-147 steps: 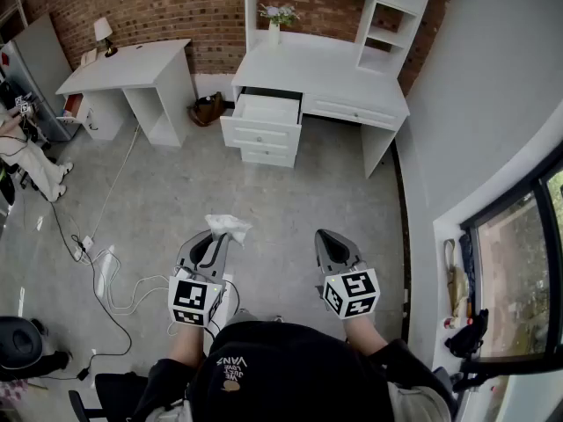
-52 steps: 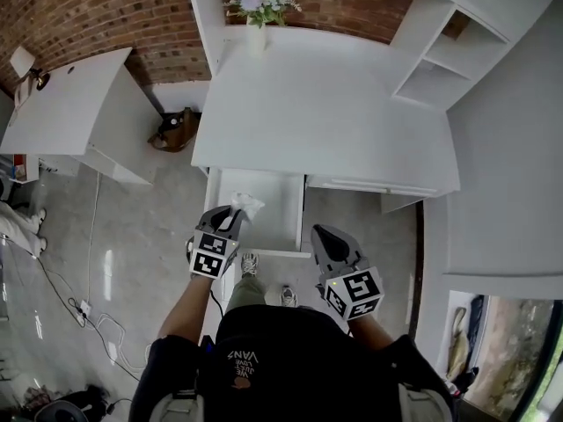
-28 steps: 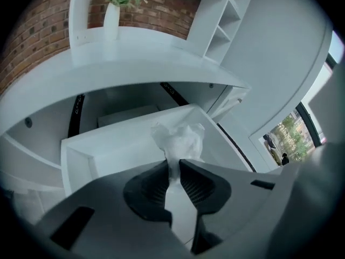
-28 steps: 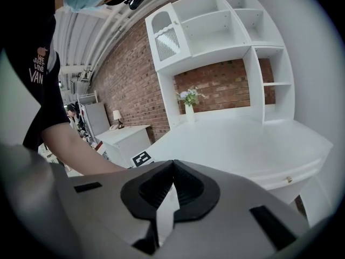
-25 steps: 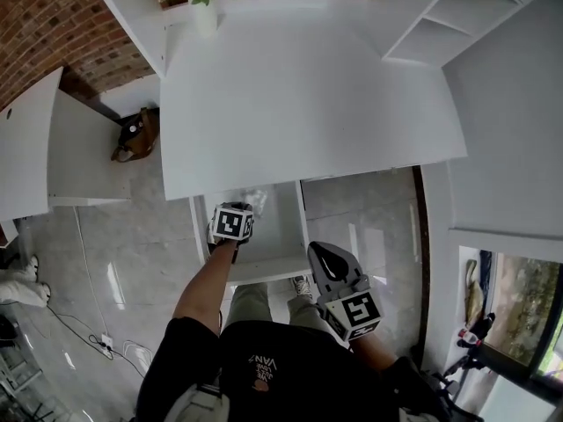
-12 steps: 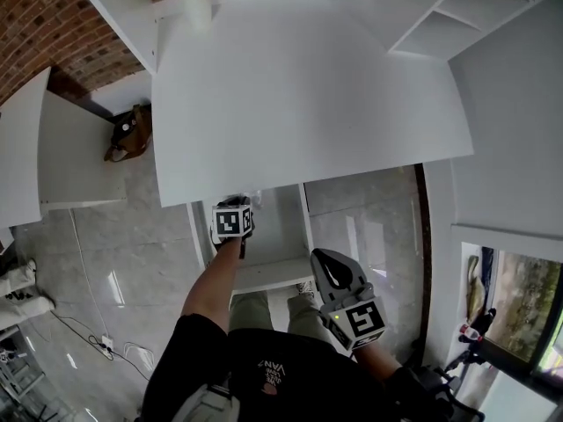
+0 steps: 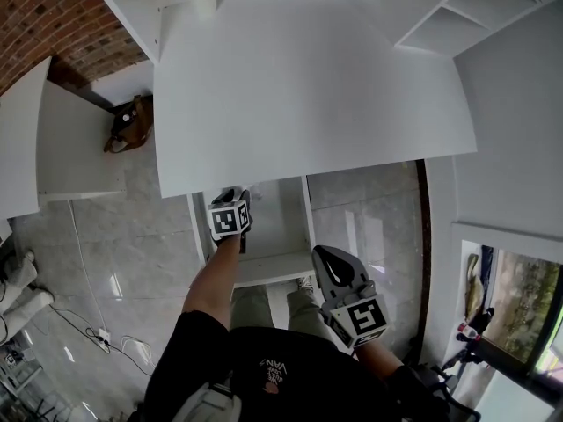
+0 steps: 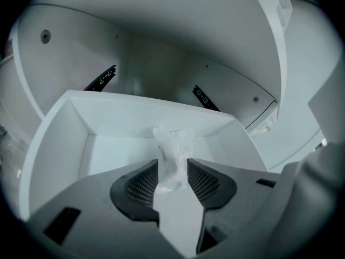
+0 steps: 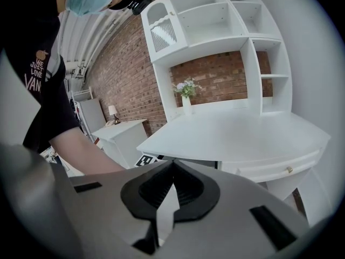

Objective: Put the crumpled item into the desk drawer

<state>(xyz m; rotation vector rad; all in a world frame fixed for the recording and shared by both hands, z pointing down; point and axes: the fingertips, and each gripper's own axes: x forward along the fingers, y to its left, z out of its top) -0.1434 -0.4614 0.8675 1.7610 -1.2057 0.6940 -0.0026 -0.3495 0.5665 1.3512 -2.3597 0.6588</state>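
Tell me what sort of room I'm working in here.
Probably a home study or a bedroom set-up: a white desk with hutch shelves stands against a brick wall, a vase of flowers sits on it, and a second white desk stands alongside.

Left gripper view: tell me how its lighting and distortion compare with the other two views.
Left gripper view: dim bluish shade, dark rounded corners, drawer walls bowed, crumpled item soft. Head view: even daylight, sheen on the floor tiles. Right gripper view: bright, shelves curved by the wide lens.
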